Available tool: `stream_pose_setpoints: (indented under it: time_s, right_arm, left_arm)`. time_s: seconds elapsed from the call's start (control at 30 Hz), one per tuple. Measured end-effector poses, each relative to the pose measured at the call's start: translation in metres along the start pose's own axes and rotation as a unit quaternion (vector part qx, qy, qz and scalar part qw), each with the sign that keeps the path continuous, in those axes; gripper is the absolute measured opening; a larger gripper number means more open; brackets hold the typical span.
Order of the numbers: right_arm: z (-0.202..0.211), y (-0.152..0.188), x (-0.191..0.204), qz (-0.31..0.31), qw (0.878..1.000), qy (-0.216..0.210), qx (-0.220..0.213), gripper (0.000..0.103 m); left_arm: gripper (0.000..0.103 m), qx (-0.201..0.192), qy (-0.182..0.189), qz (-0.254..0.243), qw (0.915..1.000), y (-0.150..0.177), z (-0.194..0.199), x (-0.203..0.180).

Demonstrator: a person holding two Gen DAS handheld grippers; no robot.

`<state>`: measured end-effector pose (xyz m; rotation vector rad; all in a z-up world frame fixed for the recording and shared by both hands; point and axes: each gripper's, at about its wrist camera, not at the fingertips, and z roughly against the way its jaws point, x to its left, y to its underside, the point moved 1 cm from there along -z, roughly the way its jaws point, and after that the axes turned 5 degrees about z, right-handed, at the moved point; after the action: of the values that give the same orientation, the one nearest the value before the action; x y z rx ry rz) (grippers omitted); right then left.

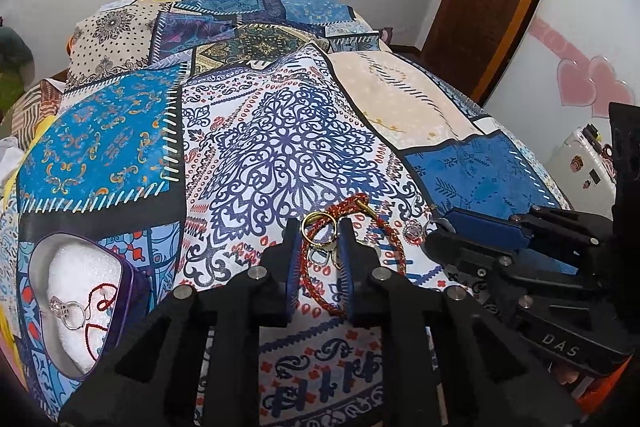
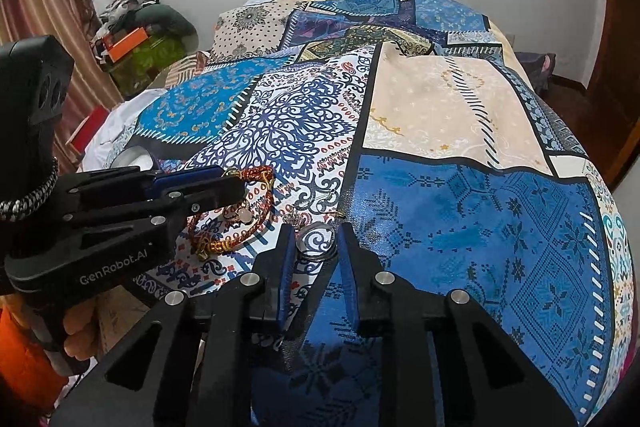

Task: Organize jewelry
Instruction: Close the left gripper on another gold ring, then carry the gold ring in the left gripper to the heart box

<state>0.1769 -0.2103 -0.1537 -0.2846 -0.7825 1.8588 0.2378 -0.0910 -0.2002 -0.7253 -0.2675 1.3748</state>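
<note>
- Left claw (image 1: 318,223), left view: what was its condition?
- Jaws stood narrow, pointing down at the bedspread (image 1: 280,131). The gold ring (image 1: 318,214) sat directly between the tips, with one pad at each side of it. Whether the pads pressed on it or merely flanked it could not be told.
- Position of the ring relative to the rest?
- It lay dead ahead, on top of a red cord (image 1: 348,205). The cord's long run passed through the jaw gap from upper right to lower centre, so a lift risked taking the cord as well. A second, smaller metal piece lay just below the ring, also between the pads.
- Destination?
- Judged to be the tin (image 1: 134,279), well to the left and nearer the camera. It had a white foam bed that already carried a silver ring and a thin red cord. The left claw was the nearer one to it.
- Right claw (image 2: 315,227), right view?
- Jaws were equally narrow, with the same downward pitch. The silver ring (image 2: 314,255) lay between the tips, where the white panel of the bedspread meets the blue one. Contact could not be confirmed here either; the right pad seemed to stand just clear.
- Appearance of that ring?
- A thin, bright band that looked to lie nearly flat, with the print showing through it.
- Was the other claw visible?
- Yes. It entered from the left with its tip over the red cord. The two claws were near each other but apart, each on its own ring. Only a sliver of the tin showed, behind the left claw.
</note>
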Motion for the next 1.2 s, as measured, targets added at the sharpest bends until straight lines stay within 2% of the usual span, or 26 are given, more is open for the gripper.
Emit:
stream_pose_setpoints:
  time_s: [0.3,0.63,0.93,1.2]
  right_arm:
    - [0.011,-0.005,-0.001,-0.009,1.000,0.007,-0.007,0.019]
    - [0.042,-0.019,0.012,0.000,0.999,0.016,-0.044,0.019]
    - [0.070,-0.030,0.044,0.020,0.996,0.016,-0.081,0.019]
    - [0.075,-0.037,0.079,0.040,0.995,0.001,-0.096,0.019]
  left_arm:
    - [0.017,-0.014,-0.002,0.007,0.9999,-0.004,0.019,0.000]
    - [0.017,-0.052,-0.005,0.005,0.9986,-0.009,0.062,-0.002]
    - [0.017,-0.090,-0.012,0.012,0.9958,-0.003,0.108,0.008]
    - [0.017,-0.116,-0.029,0.030,0.9924,0.010,0.144,0.032]
